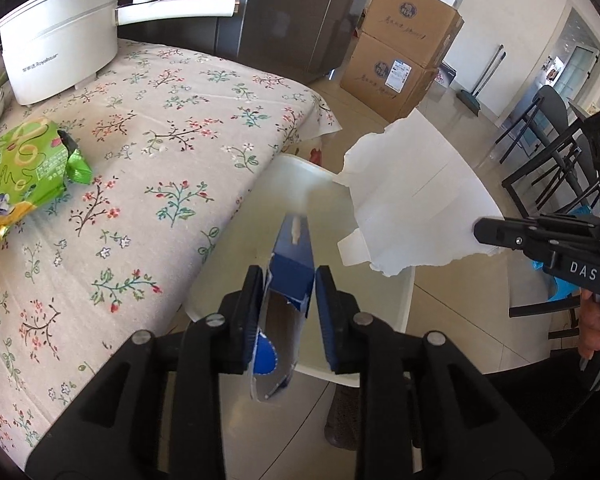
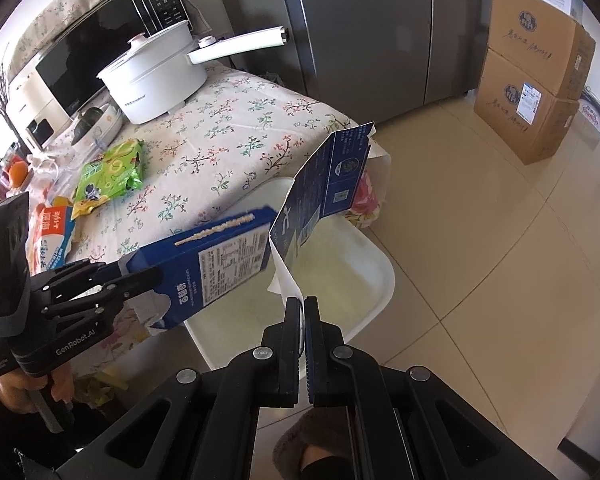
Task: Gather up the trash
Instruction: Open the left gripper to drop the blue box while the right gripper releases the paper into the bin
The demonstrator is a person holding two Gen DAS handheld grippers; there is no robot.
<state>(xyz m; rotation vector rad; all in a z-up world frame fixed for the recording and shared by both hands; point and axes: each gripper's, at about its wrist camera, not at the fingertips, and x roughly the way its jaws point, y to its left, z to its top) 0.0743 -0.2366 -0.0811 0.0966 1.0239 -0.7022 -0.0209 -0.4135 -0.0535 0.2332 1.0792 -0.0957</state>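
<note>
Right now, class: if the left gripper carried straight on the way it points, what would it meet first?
Probably the inside of the white bin beside the table: the left gripper, with the blue carton between its fingers, points down into the bin's opening. Depth is uncertain.

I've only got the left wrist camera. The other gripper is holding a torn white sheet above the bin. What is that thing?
Observer: It's a torn piece of cardboard. The side you can't see is printed dark blue, like the carton.
Operator: Is the right gripper properly clamped on it?
Observer: Yes. The right gripper is shut on the sheet's lower edge, with no gap between its fingers.
Operator: Is there any more trash on the table besides the green snack bag?
Observer: Yes. An orange and white packet lies next to the green snack bag.
</note>
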